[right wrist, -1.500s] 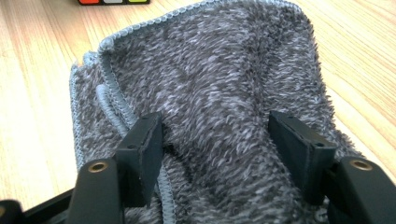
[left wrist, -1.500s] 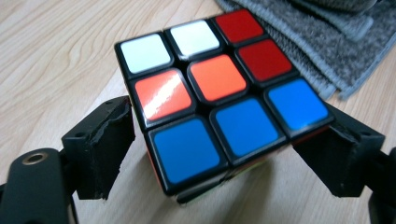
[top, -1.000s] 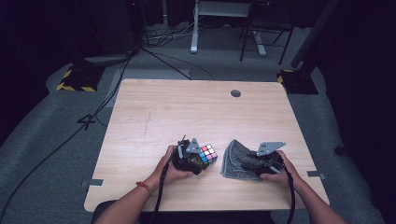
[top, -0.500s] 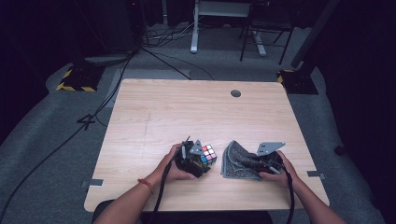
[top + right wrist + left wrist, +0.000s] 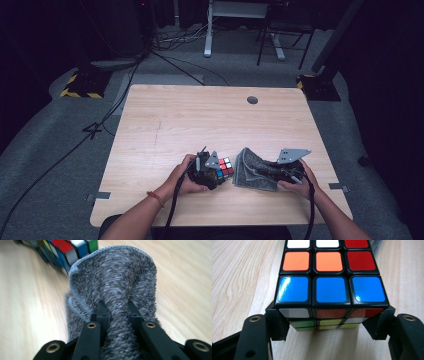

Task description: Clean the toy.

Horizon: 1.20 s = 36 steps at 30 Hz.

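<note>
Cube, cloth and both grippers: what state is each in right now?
Rubik's cube: scrambled, resting on the table, clamped at its sides.
Grey cloth: bunched, one fold pinched and lifted, the rest lying on the table beside the cube.
Left gripper: shut on the cube.
Right gripper: shut on the cloth.

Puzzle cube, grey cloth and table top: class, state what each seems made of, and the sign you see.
Puzzle cube: likely glossy plastic; the blue tiles show glare, in black frames.
Grey cloth: soft fuzzy knit, perhaps microfibre; stitched hem.
Table top: pale wood or wood-look laminate; grain lines.
</note>
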Tool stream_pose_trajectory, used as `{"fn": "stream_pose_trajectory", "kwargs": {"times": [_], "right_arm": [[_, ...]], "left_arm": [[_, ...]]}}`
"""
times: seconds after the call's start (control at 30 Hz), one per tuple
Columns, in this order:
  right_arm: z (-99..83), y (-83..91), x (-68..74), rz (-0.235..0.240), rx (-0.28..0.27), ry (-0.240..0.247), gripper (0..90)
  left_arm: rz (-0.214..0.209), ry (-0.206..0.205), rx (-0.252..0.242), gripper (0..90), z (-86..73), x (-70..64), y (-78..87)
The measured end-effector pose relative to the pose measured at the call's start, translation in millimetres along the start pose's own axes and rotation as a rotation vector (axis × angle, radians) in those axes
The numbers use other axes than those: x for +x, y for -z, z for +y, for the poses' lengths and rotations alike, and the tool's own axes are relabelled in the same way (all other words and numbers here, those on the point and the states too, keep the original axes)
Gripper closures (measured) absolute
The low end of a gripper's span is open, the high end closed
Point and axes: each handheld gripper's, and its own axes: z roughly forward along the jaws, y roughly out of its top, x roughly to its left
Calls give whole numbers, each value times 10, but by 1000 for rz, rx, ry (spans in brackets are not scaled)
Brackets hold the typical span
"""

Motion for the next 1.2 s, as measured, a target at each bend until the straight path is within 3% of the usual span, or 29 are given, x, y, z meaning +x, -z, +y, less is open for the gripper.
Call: {"fn": "stream_pose_trajectory", "kwargs": {"times": [0.23,0.43,0.53,0.63,0.77,0.93,1.07,1.2], "right_arm": [[282,-26,210,69,-39,67,775],[495,-100,343,114,-14,116,773],[599,-149,390,109,8,138,768],[643,-197,406,100,16,128,767],[607,-247,407,34,57,159,768],[515,-247,326,-9,87,138,769],[513,-202,305,-24,75,132,769],[593,-180,371,-3,42,152,769]], "left_arm": [[3,-47,31,327,124,-16,-12],[-1,-92,45,327,275,-59,-49],[8,-96,48,327,297,-70,-44],[31,-95,59,327,283,-67,-14],[31,-84,52,338,233,-41,30],[19,-81,47,338,195,-49,61],[19,-86,36,338,208,-64,79],[33,-112,54,338,265,-108,57]]}}
